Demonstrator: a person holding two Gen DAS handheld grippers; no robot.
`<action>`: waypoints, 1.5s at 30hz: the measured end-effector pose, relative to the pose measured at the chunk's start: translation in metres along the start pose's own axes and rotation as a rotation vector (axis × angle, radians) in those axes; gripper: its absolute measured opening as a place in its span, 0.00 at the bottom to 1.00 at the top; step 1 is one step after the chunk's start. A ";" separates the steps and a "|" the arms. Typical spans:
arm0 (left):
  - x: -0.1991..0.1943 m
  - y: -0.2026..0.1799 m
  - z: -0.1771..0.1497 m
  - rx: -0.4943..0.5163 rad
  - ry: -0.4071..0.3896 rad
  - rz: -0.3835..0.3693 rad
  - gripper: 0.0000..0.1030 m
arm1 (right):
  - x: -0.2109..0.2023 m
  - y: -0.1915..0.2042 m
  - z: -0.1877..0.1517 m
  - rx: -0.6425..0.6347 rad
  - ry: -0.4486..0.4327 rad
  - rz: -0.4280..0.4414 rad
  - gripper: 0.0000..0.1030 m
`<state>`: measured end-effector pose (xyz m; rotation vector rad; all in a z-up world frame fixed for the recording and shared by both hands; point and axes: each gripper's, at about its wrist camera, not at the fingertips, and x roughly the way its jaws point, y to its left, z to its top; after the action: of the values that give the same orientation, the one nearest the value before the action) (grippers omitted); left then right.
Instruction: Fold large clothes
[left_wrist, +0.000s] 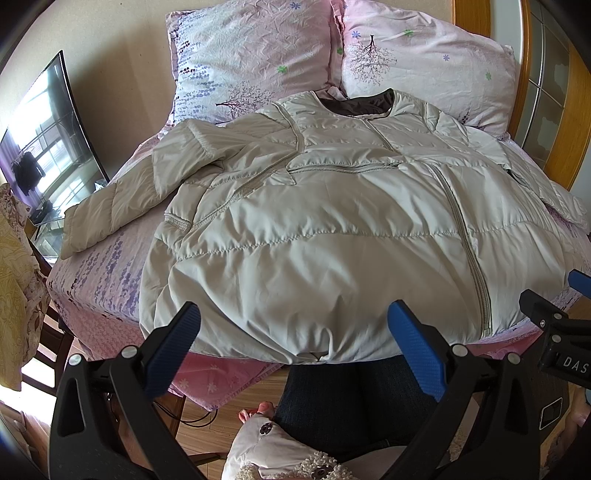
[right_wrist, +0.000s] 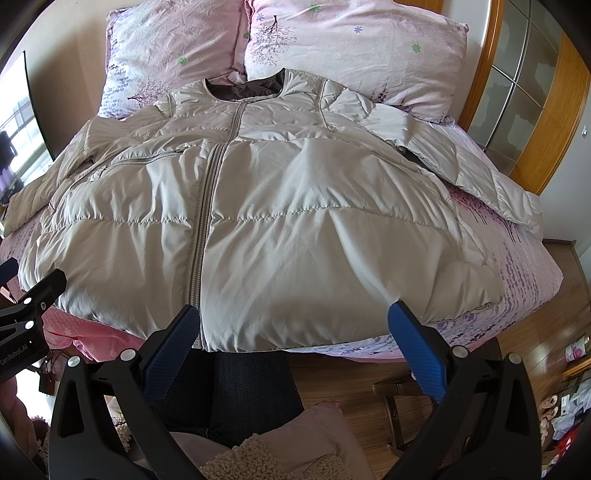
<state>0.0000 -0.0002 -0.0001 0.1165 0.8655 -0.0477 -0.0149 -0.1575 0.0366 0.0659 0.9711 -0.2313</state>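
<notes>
Left wrist: jaws wide, empty, above jacket (left_wrist: 314, 229)

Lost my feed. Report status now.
Left claw open, empty, at the hem. Right claw the same. Jacket flat on bed, zipped, sleeves spread, unfolded. Nothing in the way.

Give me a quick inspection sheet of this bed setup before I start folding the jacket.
Surface: bed with pink floral sheet, mostly covered.
Job's things: beige puffer jacket lying flat, front up, zipped, sleeves spread out, hem at the near bed edge.
Clutter: two pillows at the head, jacket collar touching them.
Grippers: left gripper and right gripper open, above the hem, holding nothing.
Cables: dark cable on the floor beside the bed.
Surroundings: television on the left, wooden floor.
</notes>
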 end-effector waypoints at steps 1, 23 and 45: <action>0.000 0.000 0.000 0.000 0.000 0.000 0.98 | 0.000 0.000 0.000 0.000 0.000 0.001 0.99; 0.000 0.000 0.000 0.000 0.000 0.000 0.98 | 0.002 0.000 -0.001 0.002 0.000 0.002 0.99; 0.000 0.000 0.000 0.000 0.000 -0.001 0.98 | 0.004 -0.001 -0.001 0.006 0.001 0.004 0.99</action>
<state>-0.0001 -0.0003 -0.0001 0.1163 0.8657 -0.0482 -0.0139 -0.1585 0.0330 0.0730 0.9710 -0.2305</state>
